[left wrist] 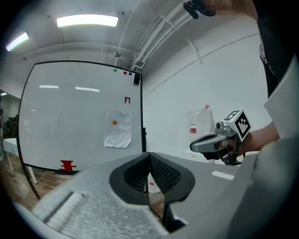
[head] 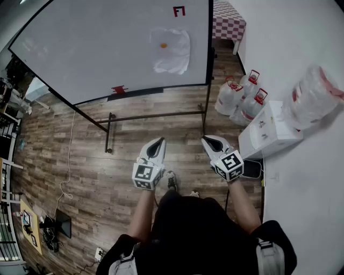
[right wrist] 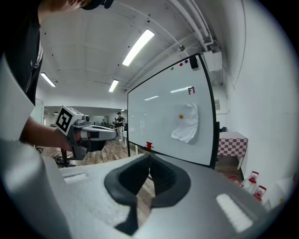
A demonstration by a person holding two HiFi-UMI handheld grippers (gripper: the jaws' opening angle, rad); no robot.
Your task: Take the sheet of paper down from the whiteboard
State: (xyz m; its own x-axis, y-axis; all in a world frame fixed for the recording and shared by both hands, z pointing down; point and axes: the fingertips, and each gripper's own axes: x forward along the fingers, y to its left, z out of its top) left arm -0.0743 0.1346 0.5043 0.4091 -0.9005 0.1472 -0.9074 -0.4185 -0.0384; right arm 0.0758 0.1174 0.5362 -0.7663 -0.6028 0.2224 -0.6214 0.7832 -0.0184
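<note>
- Sheet of paper (head: pixel 171 51): white, crumpled, flat against the whiteboard (head: pixel 97 48) in the upper middle of the head view, near the board's right edge; lower corners curl and wrinkle.
- Orange magnet (head: pixel 163 45): a small round dot on the upper part of the sheet.
- Red mark (head: pixel 179 11): on the board above the sheet, apart from it.
- Red item (head: pixel 119 89): at the board's bottom rim, lower left of the sheet.
- Left gripper (head: pixel 160 140): in the lower middle of the head view, well apart from the board, pointing toward it; tongs closed tip to tip, nothing between them.
- Right gripper (head: pixel 207 139): just right of the left one, pointing the same way; tongs likewise pressed together and empty.
- Wooden floor (head: pixel 80 161): plank pattern, under the board's black stand.
- Water jugs (head: pixel 242 96): clear with red caps, grouped right of the stand.
- White box (head: pixel 269 131): beside the jugs, at right.
- Plastic bag (head: pixel 312 96): translucent, at far right.
- Checkered cloth (head: pixel 228 24): top right, behind the board.
</note>
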